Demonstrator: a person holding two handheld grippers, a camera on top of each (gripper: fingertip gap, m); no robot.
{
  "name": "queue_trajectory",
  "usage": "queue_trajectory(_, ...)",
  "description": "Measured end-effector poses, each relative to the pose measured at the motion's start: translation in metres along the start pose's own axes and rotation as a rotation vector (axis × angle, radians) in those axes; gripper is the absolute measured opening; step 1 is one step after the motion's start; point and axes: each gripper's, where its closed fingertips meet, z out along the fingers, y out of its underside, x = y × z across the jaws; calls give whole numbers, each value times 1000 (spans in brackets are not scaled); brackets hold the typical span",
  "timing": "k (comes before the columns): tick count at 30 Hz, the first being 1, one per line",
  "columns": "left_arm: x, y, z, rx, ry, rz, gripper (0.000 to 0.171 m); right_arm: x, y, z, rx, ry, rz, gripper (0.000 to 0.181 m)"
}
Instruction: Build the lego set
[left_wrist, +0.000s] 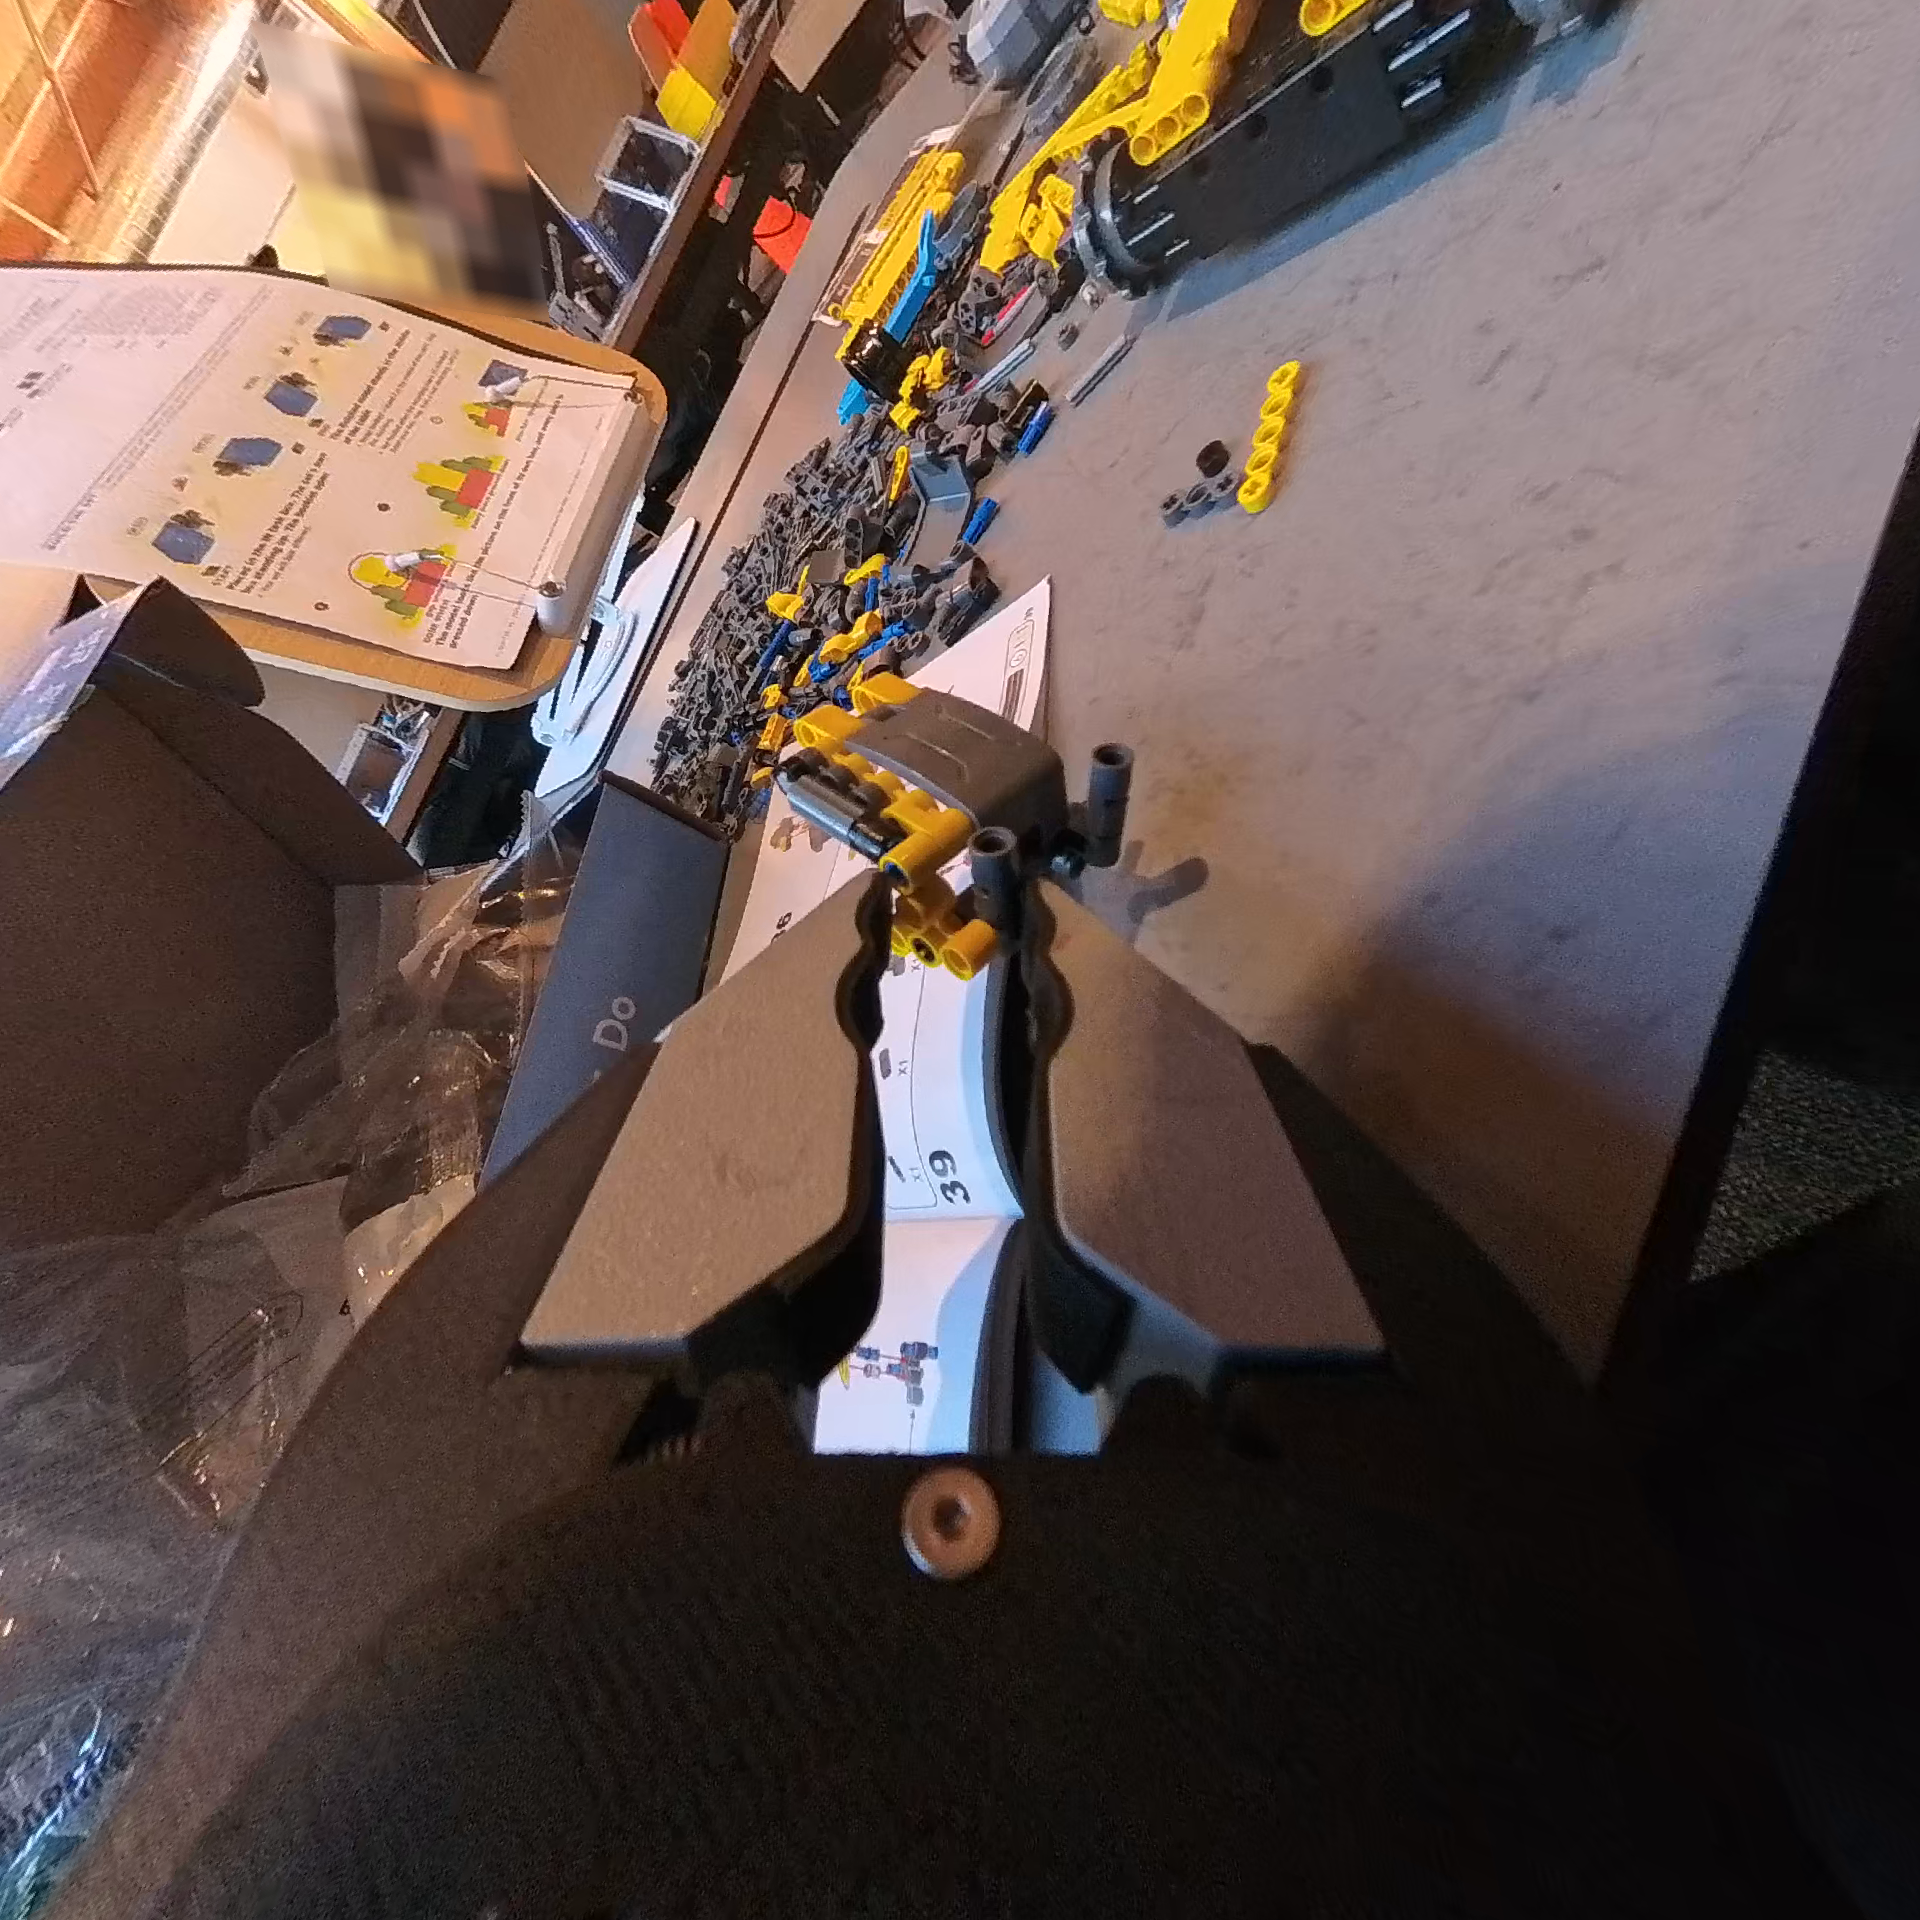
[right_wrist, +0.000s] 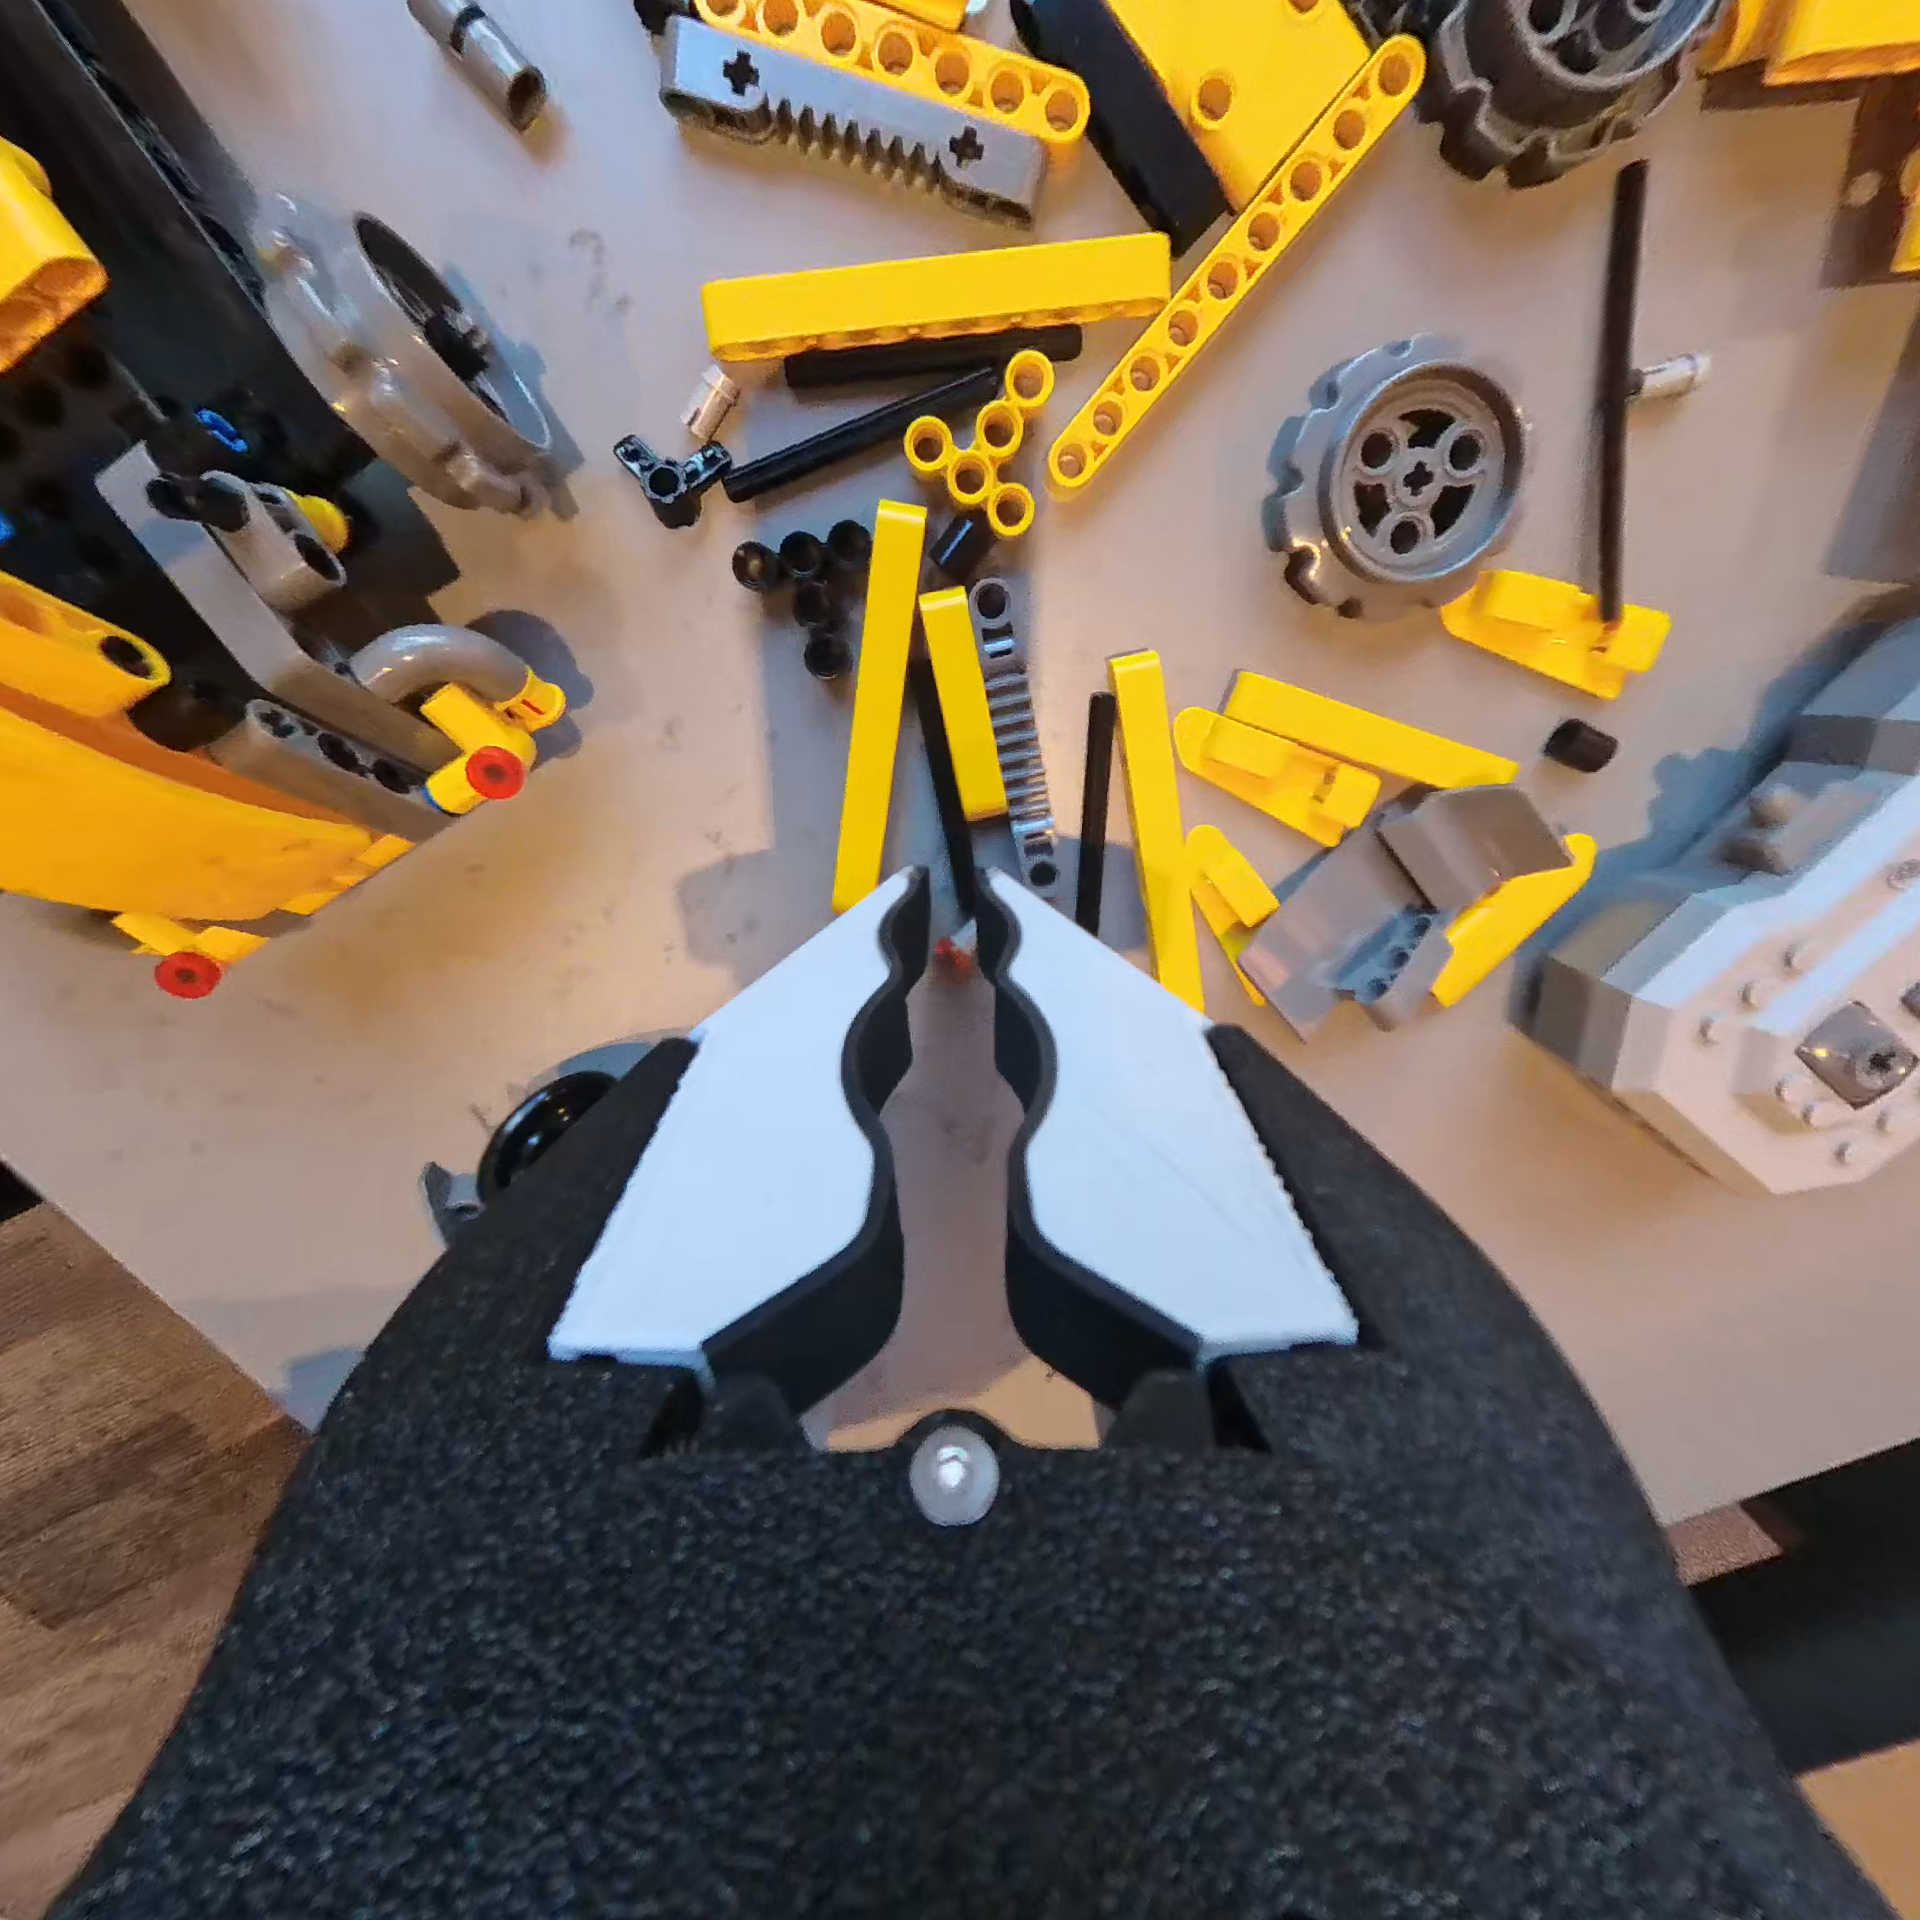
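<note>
The small yellow and grey brick assembly (left_wrist: 925, 821) is clamped in the left gripper (left_wrist: 951, 914) above an open instruction booklet (left_wrist: 935, 1132) on the table (left_wrist: 1455, 727), while the right gripper (right_wrist: 956, 914) pinches a thin black axle (right_wrist: 951, 800) among loose yellow beams (right_wrist: 878, 696).

Printed booklet (left_wrist: 940, 1132), poster (left_wrist: 312, 457), dark box (left_wrist: 613, 997)

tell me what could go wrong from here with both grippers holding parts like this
1. The left gripper pinches only one yellow end of the yellow and grey assembly; the rest overhangs, so it might twist or slip out.
2. The right gripper clamps a thin black axle near its end; it could pivot in the jaws.
3. That axle lies among loose yellow beams and a grey rack, which may get dragged along.
</note>
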Motion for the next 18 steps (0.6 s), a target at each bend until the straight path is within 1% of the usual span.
queue_trajectory(2,0,0,0,2,0,0,23,2,2,5,-22,0,-10,8)
queue_trajectory(4,-1,-1,0,4,-3,-4,23,4,-1,6,-13,-12,-4,10)
queue_trajectory(7,-2,-2,-1,14,-6,-14,23,1,-1,6,-7,-62,6,3)
queue_trajectory(10,-2,-4,-2,27,-9,-5,23,0,-1,6,3,-83,29,3)
queue_trajectory(14,4,-5,-2,29,-6,46,23,-6,-4,2,56,-69,30,3)
queue_trajectory(18,3,-6,-3,44,-5,40,23,-17,-9,-15,139,-58,55,3)
